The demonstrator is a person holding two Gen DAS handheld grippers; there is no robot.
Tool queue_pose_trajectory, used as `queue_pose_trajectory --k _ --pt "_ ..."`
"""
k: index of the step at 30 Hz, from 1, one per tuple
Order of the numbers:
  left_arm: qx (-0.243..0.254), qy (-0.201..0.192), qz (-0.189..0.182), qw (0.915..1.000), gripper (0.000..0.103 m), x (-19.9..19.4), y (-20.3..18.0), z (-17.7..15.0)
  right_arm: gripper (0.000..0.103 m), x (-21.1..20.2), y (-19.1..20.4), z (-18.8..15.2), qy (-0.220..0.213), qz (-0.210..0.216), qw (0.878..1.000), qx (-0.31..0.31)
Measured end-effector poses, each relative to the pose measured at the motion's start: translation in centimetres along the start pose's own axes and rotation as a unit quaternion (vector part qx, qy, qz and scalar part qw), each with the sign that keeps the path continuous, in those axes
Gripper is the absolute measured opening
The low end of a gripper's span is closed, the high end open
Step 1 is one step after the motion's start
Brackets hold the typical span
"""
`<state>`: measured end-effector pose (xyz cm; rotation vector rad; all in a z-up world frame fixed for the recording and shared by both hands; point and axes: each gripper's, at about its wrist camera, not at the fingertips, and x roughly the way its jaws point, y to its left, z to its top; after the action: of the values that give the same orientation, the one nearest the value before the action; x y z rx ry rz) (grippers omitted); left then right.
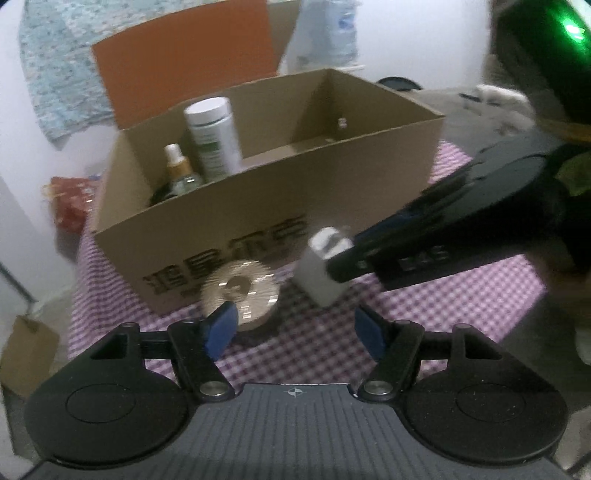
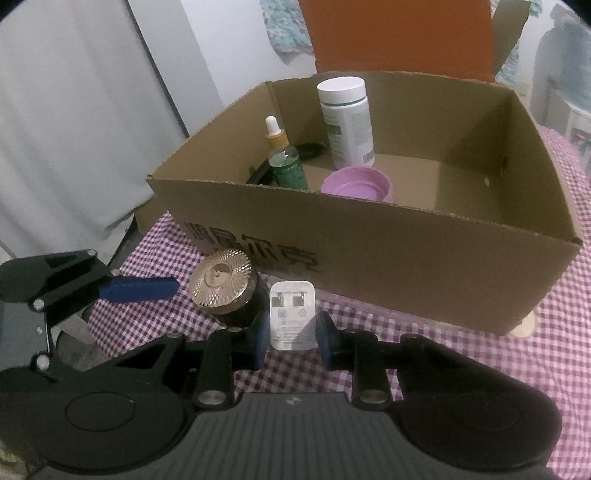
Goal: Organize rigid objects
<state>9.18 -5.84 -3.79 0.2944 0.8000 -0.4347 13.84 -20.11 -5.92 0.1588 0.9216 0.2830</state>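
An open cardboard box (image 2: 369, 251) stands on a purple checked cloth (image 2: 554, 354). Inside it are a white pill bottle (image 2: 347, 122), a green dropper bottle (image 2: 286, 162) and a pink bowl (image 2: 356, 184). In front of the box stand a gold-lidded jar (image 2: 221, 280) and a white charger plug (image 2: 292, 314). My right gripper (image 2: 292, 334) is shut on the charger plug. In the left wrist view my left gripper (image 1: 295, 328) is open and empty, with the gold-lidded jar (image 1: 240, 291) just beyond its left finger and the charger plug (image 1: 321, 273) held by the right gripper ahead.
The box's orange flap (image 2: 399, 33) stands up at the back. A grey panel (image 2: 74, 129) is to the left past the cloth's edge. A small cardboard box (image 1: 26, 354) sits low at the left, a red packet (image 1: 70, 206) beside the big box.
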Motion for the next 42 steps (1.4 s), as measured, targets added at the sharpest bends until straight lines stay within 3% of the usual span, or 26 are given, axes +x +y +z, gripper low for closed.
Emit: queue_pose_trajectory --k 7,19,29,42 --pt "0.053 -0.010 -0.005 0.9985 0.070 1.9 -2.0 0.5 0.029 0.2 -0.4 0.6 0.015 0.007 1.000 0.010" --pt "0.121 -0.023 0.033 0.9919 0.068 4.8 -3.2 1.1 0.030 2.0 -2.1 2.6 0.059 0.044 0.997 0.036" --pt "0.112 -0.007 0.039 0.9930 0.050 5.8 -3.4 1.2 0.033 3.4 -1.9 2.8 0.075 0.057 0.995 0.043" --pt "0.096 -0.011 -0.004 0.9953 0.050 5.2 -4.9 0.8 0.032 1.8 -3.0 1.8 0.088 0.047 0.993 0.063"
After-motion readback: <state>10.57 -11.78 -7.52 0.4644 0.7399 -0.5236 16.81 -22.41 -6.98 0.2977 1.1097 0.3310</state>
